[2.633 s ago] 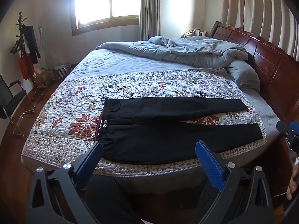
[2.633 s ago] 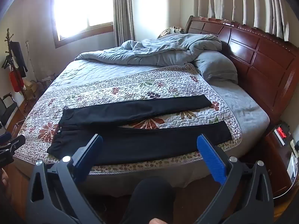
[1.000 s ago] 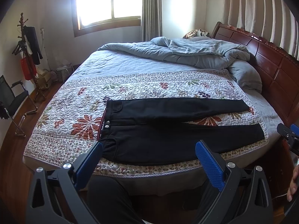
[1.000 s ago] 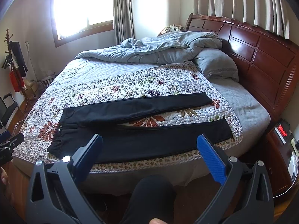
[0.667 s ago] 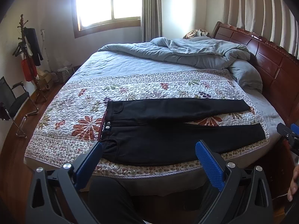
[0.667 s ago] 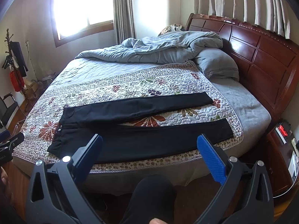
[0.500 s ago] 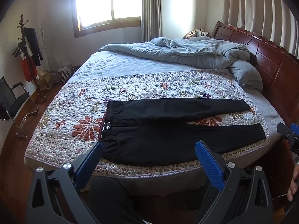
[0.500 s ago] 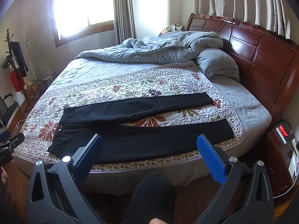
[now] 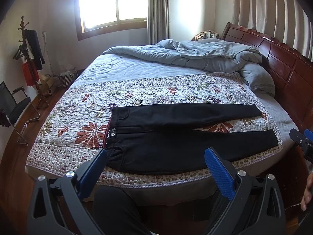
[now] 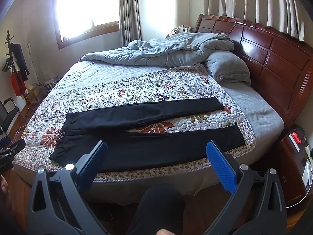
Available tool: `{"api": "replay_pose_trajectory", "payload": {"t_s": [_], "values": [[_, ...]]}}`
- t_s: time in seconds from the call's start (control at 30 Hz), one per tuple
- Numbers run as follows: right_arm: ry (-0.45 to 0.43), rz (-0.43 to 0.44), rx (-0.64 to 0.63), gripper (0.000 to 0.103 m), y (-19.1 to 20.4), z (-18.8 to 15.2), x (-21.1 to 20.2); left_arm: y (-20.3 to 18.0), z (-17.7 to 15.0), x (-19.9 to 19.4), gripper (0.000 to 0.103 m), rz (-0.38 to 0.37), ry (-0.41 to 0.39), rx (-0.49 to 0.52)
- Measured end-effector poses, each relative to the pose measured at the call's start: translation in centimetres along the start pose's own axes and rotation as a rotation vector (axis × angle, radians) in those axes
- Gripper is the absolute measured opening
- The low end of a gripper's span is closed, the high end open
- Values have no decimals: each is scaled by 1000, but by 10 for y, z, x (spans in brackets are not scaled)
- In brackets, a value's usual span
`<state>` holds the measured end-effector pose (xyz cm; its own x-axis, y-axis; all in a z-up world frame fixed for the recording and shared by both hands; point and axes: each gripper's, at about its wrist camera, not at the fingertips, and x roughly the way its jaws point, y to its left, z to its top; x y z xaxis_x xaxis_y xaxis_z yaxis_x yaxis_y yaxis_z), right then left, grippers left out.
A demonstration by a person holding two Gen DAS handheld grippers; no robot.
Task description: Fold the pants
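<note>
Black pants (image 9: 176,137) lie flat on the floral quilt (image 9: 78,121) near the bed's front edge, waistband to the left, the two legs spread apart towards the right. They also show in the right wrist view (image 10: 146,133). My left gripper (image 9: 155,160) is open and empty, held off the bed in front of the pants' waist end. My right gripper (image 10: 156,154) is open and empty, held off the bed in front of the nearer leg. Neither touches the pants.
A bunched grey duvet (image 9: 195,56) and pillow (image 10: 227,68) lie at the back of the bed. A wooden headboard (image 10: 273,58) stands at right, a nightstand (image 10: 297,152) beside it. A chair (image 9: 13,107) and coat rack (image 9: 29,58) stand at left.
Both views have crept very slightly; the pants lie as before and both grippers stay open.
</note>
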<state>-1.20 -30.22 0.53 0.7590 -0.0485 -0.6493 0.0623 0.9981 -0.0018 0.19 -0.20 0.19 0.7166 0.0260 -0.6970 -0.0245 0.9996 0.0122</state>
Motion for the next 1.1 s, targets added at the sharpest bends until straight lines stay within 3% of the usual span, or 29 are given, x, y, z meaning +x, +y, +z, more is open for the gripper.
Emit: {"api": "replay_pose_trajectory", "payload": {"t_s": [0.7, 0.8, 0.93, 0.97, 1.0, 1.03, 1.1], "values": [[35, -3, -10, 100, 1, -1, 23, 3, 2, 22, 99, -21, 42, 6], [45, 37, -29, 100, 0, 0, 36, 12, 1, 51, 99, -64, 109, 38], [-51, 227, -64, 100, -12, 7, 64, 40, 0, 99, 99, -141, 185, 52], [2, 220, -99, 100, -13, 7, 84, 52, 2, 116, 99, -152, 180, 66], [108, 197, -129, 100, -13, 7, 112, 60, 5, 131, 99, -161, 187, 80], [167, 200, -131, 100, -15, 6, 130, 70, 8, 150, 99, -167, 222, 86], [209, 257, -106, 100, -22, 7, 156, 102, 19, 202, 99, -252, 332, 38]]}}
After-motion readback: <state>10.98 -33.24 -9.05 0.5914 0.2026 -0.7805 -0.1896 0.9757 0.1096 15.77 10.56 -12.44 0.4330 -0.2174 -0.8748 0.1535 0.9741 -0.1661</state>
